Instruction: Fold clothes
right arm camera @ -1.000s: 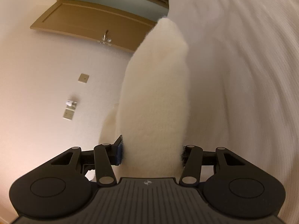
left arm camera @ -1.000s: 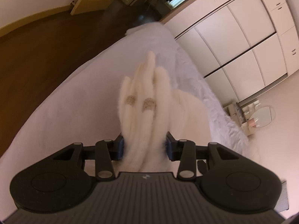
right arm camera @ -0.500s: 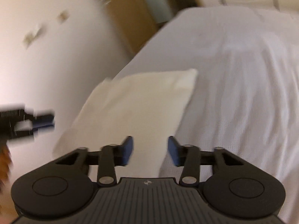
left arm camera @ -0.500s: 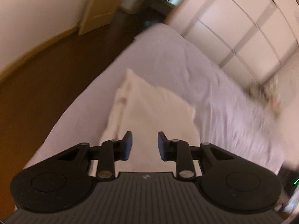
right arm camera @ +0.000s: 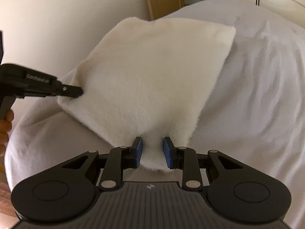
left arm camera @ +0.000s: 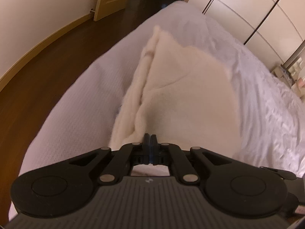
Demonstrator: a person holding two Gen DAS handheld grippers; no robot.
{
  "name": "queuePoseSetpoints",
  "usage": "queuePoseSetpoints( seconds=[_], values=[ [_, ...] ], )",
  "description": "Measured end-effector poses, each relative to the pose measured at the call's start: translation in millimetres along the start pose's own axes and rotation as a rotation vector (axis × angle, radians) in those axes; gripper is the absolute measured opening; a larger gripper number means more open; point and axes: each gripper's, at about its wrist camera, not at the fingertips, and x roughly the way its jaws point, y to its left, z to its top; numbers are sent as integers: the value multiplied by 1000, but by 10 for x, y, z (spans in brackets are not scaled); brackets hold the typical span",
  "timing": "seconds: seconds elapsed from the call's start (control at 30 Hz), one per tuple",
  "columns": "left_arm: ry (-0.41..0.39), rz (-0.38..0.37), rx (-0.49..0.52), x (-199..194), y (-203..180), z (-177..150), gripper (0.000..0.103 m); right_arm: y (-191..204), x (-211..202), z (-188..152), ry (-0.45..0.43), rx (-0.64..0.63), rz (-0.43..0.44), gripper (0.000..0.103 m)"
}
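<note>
Sweater (right arm camera: 152,80) — a fluffy cream one, already folded into a thick rectangle — lay on the white bed (right arm camera: 257,95), near the edge that dropped to the dark wood floor (left arm camera: 47,72). In the left wrist view I could see its folded layers stacked along the left side, loose and a little uneven.

My left tongs (left arm camera: 150,143) were clenched tight, pads together, at the near corner of the sweater. Whether any knit was pinched between them I could not tell; the fabric ran right up to the tips. From the right camera the same tongs reached in from the left and touched that corner.

My right tongs (right arm camera: 152,150) were closing, with the near edge of the sweater bunched between the blue pads (right arm camera: 138,150). The fabric filled the gap, so I judged it gripped.

The risks, as I judged them: the knit was thick and springy, so a shallow pinch on the top layer alone could peel that layer off and undo the fold. If the two tongs pulled at different rates the rectangle would skew. And with the pile so near the bed's edge, a careless drag toward me could tip the loose left-hand layers over the side — onto the floor.
</note>
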Motion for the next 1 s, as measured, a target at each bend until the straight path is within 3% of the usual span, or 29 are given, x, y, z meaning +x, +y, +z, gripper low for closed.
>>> queuePoseSetpoints(
  seconds=[0.13,0.3,0.5,0.73,0.83,1.0],
  values=[
    [-73,-28,60,-193,-193,269,3,-70,-354,227,-86,63,5,29],
    [-48,16,79,241,-133,348,3,-124,-218,439,-138,86,-2,29],
    [-38,-23,-58,494,124,253,3,-76,133,392,-65,22,-21,29],
    [-89,-16,-74,18,-96,242,4,-102,-158,437,-98,45,0,30],
    [-44,30,-73,58,-89,123,4,-25,-298,340,-101,40,8,31],
    [34,88,-102,237,-65,33,1,91,-42,135,-9,7,-21,31]
  ],
)
